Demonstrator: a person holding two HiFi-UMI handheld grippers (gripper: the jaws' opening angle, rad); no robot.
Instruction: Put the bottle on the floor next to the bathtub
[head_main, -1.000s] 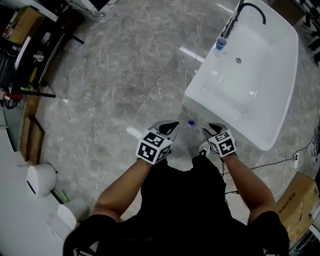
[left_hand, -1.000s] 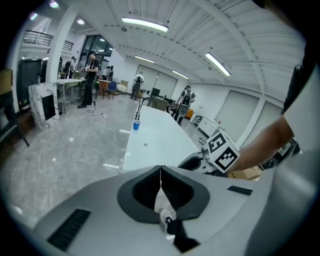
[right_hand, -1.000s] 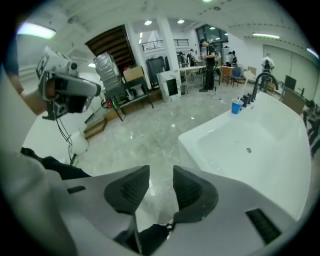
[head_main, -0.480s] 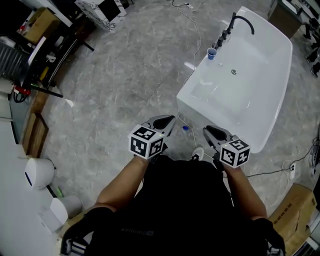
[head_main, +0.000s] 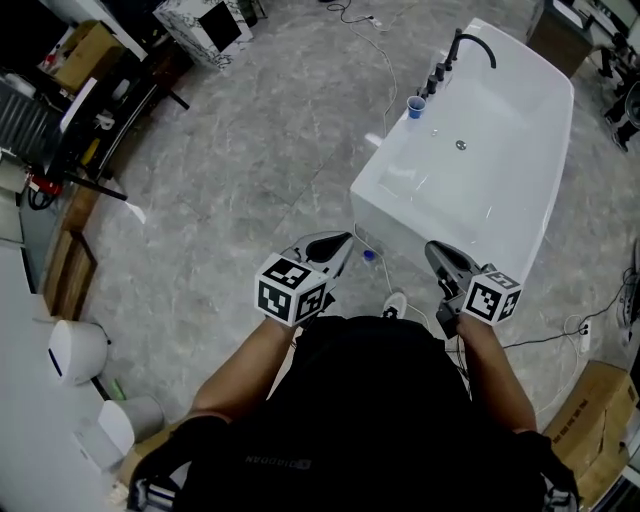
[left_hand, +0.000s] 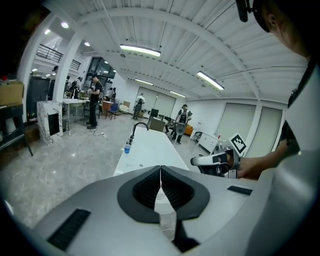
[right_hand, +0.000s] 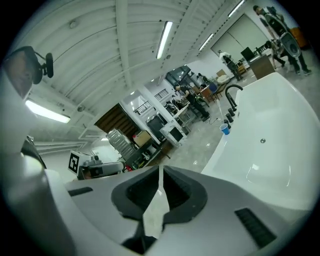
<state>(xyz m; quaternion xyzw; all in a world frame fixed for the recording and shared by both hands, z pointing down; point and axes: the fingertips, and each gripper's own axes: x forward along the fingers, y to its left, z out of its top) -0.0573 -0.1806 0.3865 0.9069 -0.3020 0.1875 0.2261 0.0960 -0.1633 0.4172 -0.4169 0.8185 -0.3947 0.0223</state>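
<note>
A small clear bottle with a blue cap (head_main: 369, 256) stands on the grey floor right beside the near corner of the white bathtub (head_main: 520, 200). Above it and to its left my left gripper (head_main: 342, 240) is shut, with nothing between its jaws (left_hand: 160, 167). Right of the bottle, over the tub's near edge, my right gripper (head_main: 432, 247) is shut and empty (right_hand: 160, 170); its jaws have just been closing on nothing. Neither gripper touches the bottle.
A blue cup (head_main: 416, 106) and a black faucet (head_main: 470, 45) sit at the tub's far end. Cables (head_main: 385, 60) trail across the floor. White bins (head_main: 80, 355) stand at the left, a cardboard box (head_main: 590, 400) at the lower right, shelving (head_main: 60, 110) along the left.
Both grippers have lifted up from the floor, away from the bottle. The right gripper's jaws went from wide apart to shut. The bottle stays standing by the tub.
</note>
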